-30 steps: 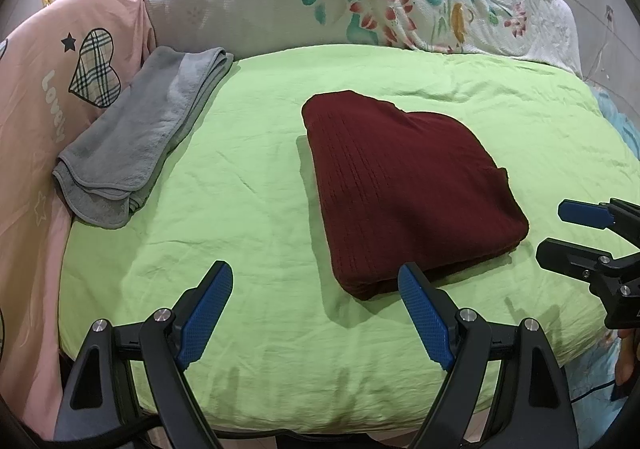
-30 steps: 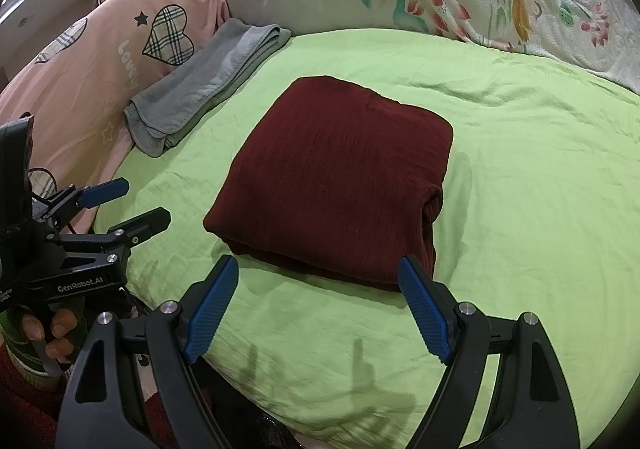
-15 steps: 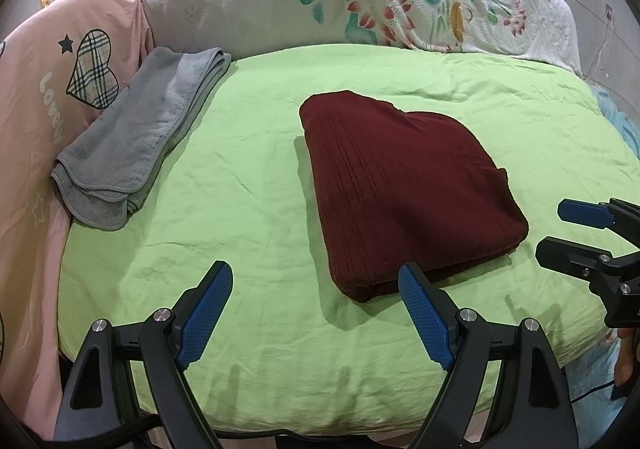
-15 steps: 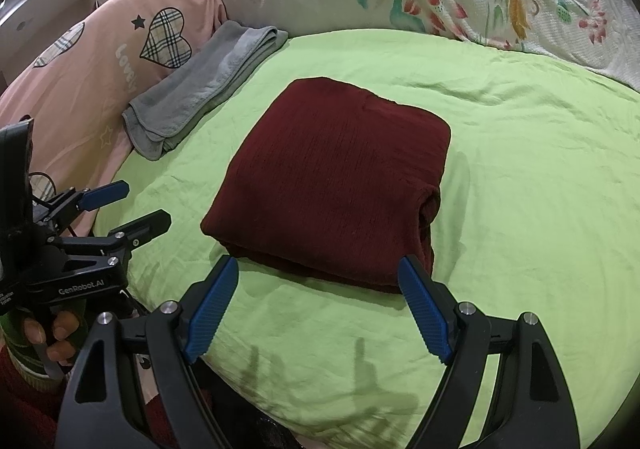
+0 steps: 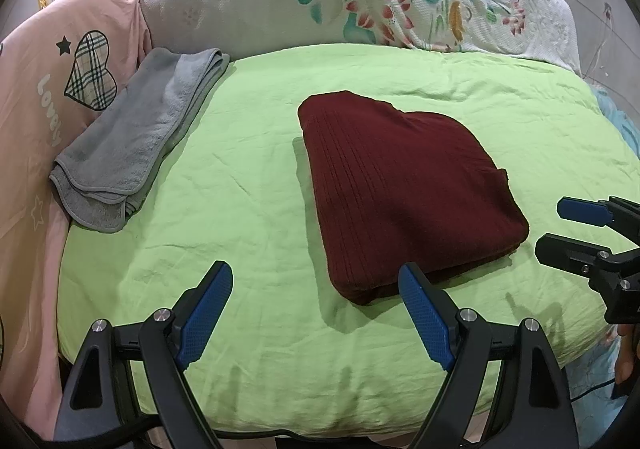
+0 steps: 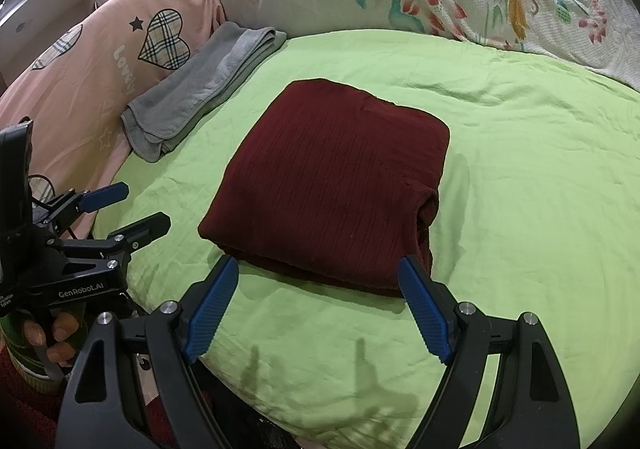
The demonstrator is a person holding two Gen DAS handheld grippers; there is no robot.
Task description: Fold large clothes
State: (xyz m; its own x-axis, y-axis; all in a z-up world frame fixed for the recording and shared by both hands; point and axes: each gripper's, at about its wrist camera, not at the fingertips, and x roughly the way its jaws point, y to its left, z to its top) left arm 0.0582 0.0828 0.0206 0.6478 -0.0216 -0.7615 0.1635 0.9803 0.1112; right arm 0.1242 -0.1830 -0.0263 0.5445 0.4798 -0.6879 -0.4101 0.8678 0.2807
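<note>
nothing has moved since a second ago: both hands hold still and the dark red garment (image 5: 404,197) lies folded in a neat block on the green sheet (image 5: 248,185), so the fold looks done. left gripper (image 5: 316,313) and right gripper (image 6: 316,309) hover near its front edge, jaws apart, empty. count: one red garment, one folded grey towel (image 5: 132,141), two grippers.
</note>
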